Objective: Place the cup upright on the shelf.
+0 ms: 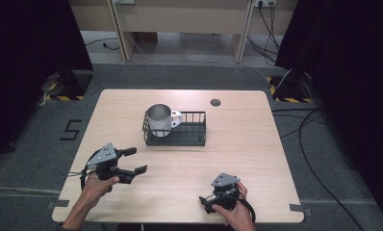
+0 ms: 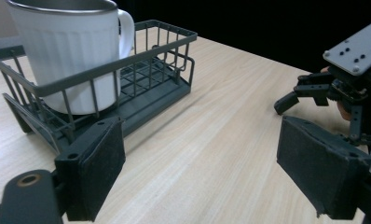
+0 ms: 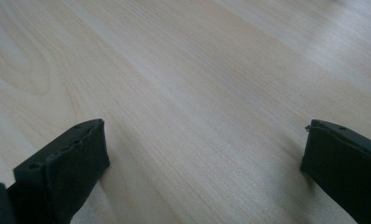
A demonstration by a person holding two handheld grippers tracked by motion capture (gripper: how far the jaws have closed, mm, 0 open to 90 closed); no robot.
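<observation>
A white mug (image 1: 159, 120) with a metal rim stands upright in the left end of a dark wire basket (image 1: 189, 136) at the table's middle. In the left gripper view the mug (image 2: 69, 51) and basket (image 2: 146, 77) lie ahead, up and to the left. My left gripper (image 1: 135, 160) hovers at the table's front left, open and holding nothing, its jaws aimed towards the basket. My right gripper (image 1: 203, 202) rests low near the front edge, open over bare wood (image 3: 197, 107). It also appears in the left gripper view as the right gripper (image 2: 286, 102).
The light wooden table (image 1: 247, 144) has a small dark round grommet (image 1: 215, 102) at the back right. Black curtains flank both sides, with cables on the grey floor (image 1: 324, 144) at the right. A "5" mark (image 1: 70, 130) lies on the floor at the left.
</observation>
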